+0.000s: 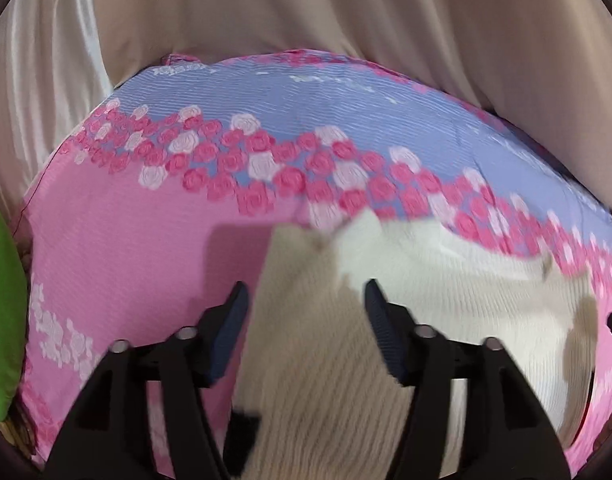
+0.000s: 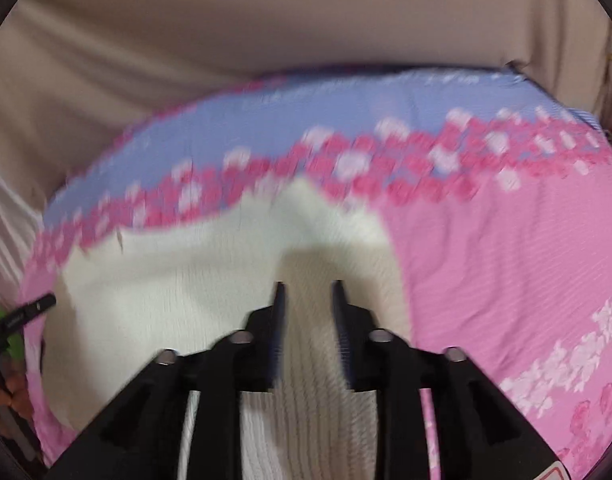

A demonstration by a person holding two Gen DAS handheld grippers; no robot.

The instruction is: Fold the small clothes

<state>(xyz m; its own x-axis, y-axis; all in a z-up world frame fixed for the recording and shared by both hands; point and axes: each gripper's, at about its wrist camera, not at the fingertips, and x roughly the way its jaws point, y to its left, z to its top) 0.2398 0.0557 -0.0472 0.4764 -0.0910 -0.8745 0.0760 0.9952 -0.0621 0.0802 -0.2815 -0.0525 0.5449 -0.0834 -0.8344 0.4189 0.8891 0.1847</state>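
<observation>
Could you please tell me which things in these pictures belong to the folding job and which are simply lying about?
Part of the job:
- white ribbed garment, lying on the bed
- left tongs, open over it
- right tongs, open over it

Just lying about:
- pink and blue rose-print bedspread, the work surface
- green item at the bed's edge
- beige curtain behind

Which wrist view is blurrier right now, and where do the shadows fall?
Right wrist view: heavy motion blur smears the rose band; a soft shadow lies on the white garment ahead of the fingers. Left wrist view: sharper roses, blurred garment edge, dark shadow on the pink sheet.
</observation>
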